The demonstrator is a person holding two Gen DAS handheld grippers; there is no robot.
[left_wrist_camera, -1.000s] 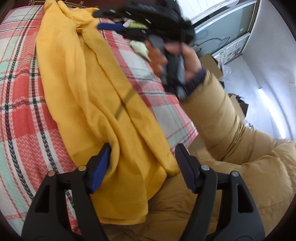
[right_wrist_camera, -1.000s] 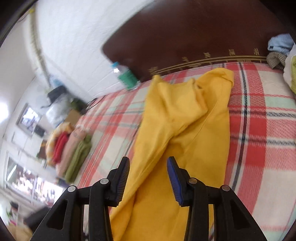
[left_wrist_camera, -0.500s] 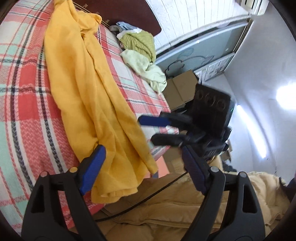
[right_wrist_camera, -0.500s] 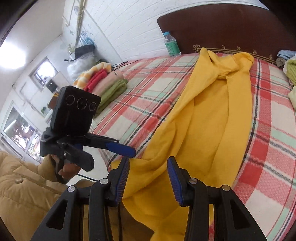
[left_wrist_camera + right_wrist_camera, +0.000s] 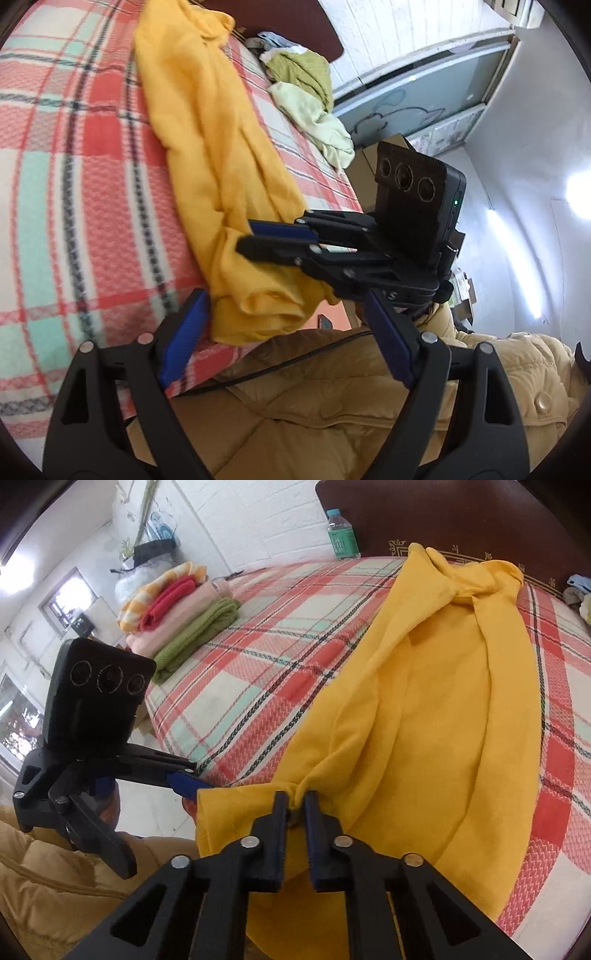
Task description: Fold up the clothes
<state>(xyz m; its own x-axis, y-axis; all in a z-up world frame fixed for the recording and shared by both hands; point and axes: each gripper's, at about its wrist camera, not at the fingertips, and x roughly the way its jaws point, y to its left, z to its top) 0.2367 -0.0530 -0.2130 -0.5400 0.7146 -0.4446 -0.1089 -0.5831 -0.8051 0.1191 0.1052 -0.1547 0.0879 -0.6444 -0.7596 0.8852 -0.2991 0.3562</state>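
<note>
A yellow garment [image 5: 436,716] lies lengthwise on the red plaid bed [image 5: 258,672], its lower end hanging over the front edge. My right gripper [image 5: 295,805] is shut on a bunched fold of that lower edge. In the left wrist view the right gripper [image 5: 245,238] shows the same pinch on the yellow garment [image 5: 207,122]. My left gripper [image 5: 286,332] stands open just in front of the crumpled hem, with its pads not pressing the cloth. From the right wrist view, the left gripper [image 5: 162,823] has its upper blue pad at the hem's left corner.
A stack of folded clothes [image 5: 177,616] sits at the bed's far left corner, a water bottle [image 5: 341,535] by the dark headboard [image 5: 461,513]. Loose green and pale garments [image 5: 306,70] lie at the bed's right side. A person's tan padded jacket [image 5: 332,406] is below the grippers.
The right gripper came down from over the bed to the garment's lower edge and closed on a fold of it. The left gripper edged closer to the hem, still open.
</note>
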